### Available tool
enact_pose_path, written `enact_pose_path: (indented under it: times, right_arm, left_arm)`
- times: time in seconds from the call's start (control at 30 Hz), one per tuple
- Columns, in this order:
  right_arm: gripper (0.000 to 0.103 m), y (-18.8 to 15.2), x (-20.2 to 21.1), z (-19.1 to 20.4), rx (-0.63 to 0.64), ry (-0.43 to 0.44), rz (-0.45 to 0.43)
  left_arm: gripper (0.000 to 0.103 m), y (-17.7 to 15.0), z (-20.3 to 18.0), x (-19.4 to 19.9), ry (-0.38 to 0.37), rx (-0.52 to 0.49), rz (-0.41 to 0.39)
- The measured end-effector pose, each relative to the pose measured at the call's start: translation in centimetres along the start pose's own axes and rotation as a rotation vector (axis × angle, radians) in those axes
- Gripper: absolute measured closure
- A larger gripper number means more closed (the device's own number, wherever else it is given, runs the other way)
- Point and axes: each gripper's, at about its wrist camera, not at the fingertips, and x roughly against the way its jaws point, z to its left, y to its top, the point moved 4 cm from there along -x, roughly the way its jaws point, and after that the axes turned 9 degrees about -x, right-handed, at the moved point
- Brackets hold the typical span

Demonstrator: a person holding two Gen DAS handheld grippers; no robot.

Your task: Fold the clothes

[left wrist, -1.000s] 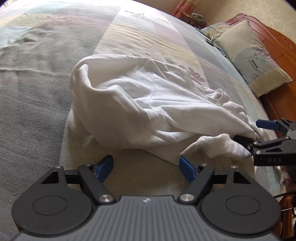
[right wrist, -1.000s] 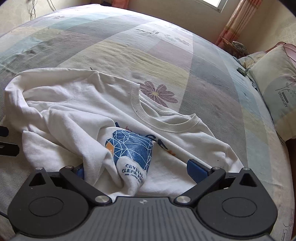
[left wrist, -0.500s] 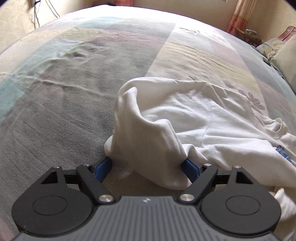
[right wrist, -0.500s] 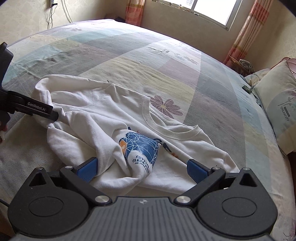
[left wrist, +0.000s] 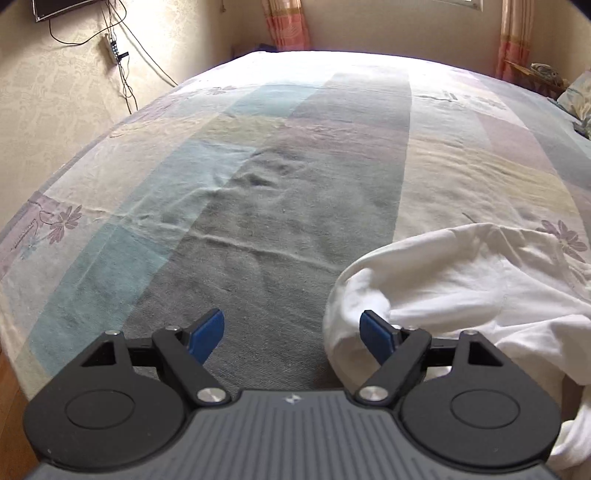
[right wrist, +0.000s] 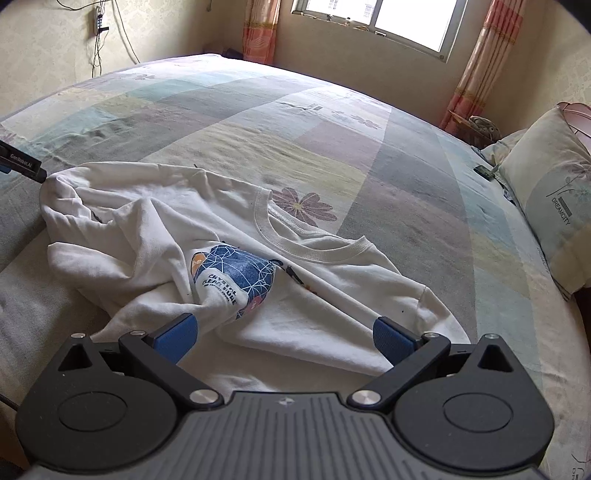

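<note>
A wide bed covered by a patchwork sheet of pale green, grey, yellow and lilac is seen across both views. Cream patterned walls are hung with dark cables at upper left. A bright window at the top is flanked by striped pink curtains. A flowered pillow is propped at right.

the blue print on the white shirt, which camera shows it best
The right wrist view: the blue print sits mid-frame on the crumpled white shirt, its lettering partly readable. The left wrist view shows only a plain white bunched edge of the shirt, with no print visible.
</note>
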Motion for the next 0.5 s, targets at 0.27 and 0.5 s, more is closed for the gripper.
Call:
enact_pose_path:
  times: [0.27, 0.5]
  right_arm:
    - [0.000, -0.9, 0.4, -1.2, -0.006, -0.009, 0.011]
    - [0.000, -1.9, 0.6, -2.1, -0.034, -0.035, 0.029]
  left_arm:
    - [0.022, -0.5, -8.6, -1.3, -0.333, -0.014, 0.042]
    - [0.021, -2.2, -11.6, -3.7, -0.505, -0.059, 0.200]
